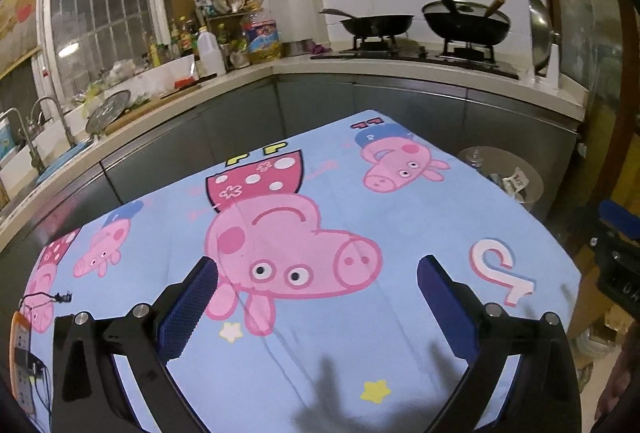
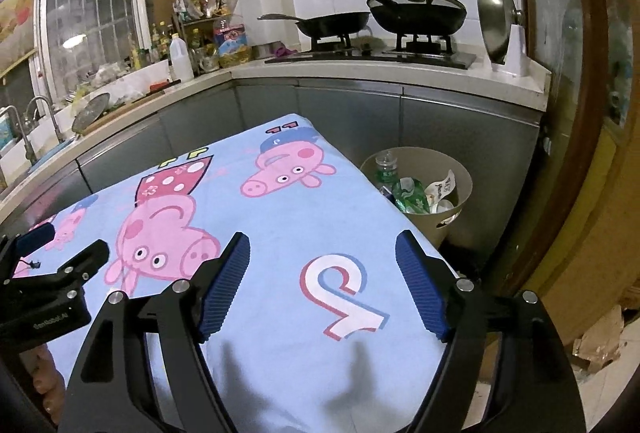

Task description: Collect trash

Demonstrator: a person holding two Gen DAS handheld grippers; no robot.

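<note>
Both of my tongs hang above the table with nothing in them. My left gripper (image 1: 318, 283) has its blue pads spread wide over the big pink pig printed on the tablecloth (image 1: 360, 345), and my right gripper (image 2: 322, 269) stands just as spread, with bare cloth and a printed letter showing between its pads. Neither touches anything.

The trash (image 2: 412, 193) is in the beige wastebasket (image 2: 456, 211) on the floor, just beside the table's far right corner and in front of the grey cabinets. Inside I make out a clear plastic bottle (image 2: 386, 163), a crumpled green wrapper and some white paper or cups.

From where things lie, I judge the collecting is done or nearly so: the cloth as far as I see it carries no loose litter, only a camera cable and an orange-edged device (image 1: 20, 353) at its left edge, which do not look like rubbish.

What I cannot check: the near edge of the table is cut off below my own fingers, and the left wrist view shows the basket only dimly and partly behind the table corner. The floor at lower right holds some brownish scraps (image 2: 596, 347), too blurred for me to say whether they count as trash. The bottom of the basket is hidden.
</note>
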